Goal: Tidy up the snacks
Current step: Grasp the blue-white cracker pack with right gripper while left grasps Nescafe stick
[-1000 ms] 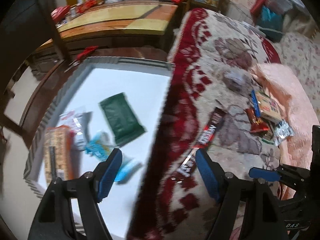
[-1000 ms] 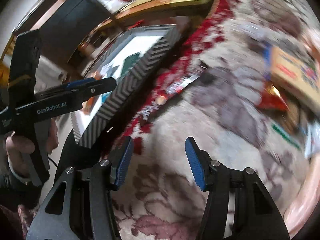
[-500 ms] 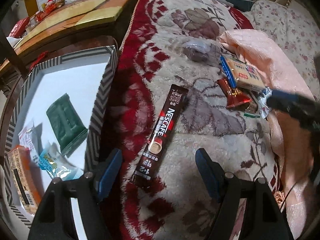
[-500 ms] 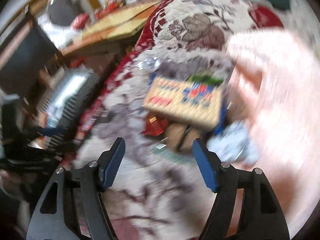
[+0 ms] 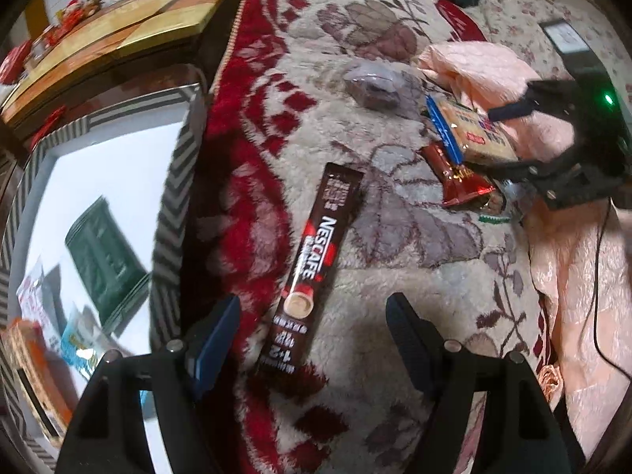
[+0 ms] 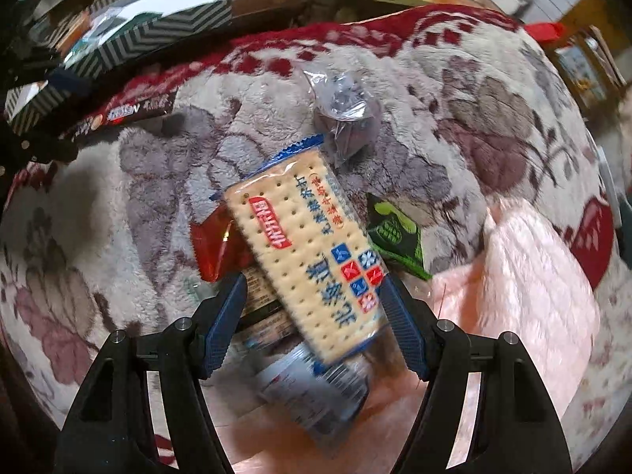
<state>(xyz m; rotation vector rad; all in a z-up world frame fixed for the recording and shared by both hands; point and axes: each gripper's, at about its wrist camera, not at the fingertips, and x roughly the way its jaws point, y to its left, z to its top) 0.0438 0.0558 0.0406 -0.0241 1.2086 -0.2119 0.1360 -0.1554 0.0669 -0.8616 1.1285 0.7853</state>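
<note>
Down on the plush floral blanket, the left gripper hangs with its blue fingers spread wide apart, holding nothing, and the lower end of a dark Nescafé coffee stick lies between them, flat on the pile and running away from the camera. To the left of the blanket's red border sits a box with a black-and-white zigzag rim and a white floor; inside it lie a dark green packet, a light blue wrapper, a white-and-red sachet and an orange pack near the edge of view. Farther along the blanket in the left wrist view are a clear-wrapped dark lump, a red wrapper and a cracker pack, with the right gripper's black body just beside them. In the right wrist view the right gripper also stands with its fingers apart, straddling the near end of the cracker pack without clamping it; the pack rests tilted on top of a heap of snacks, among them the red wrapper, a green-and-black packet and a blurred silvery-blue packet. A pink cloth lies to the right, touching the heap.
</note>
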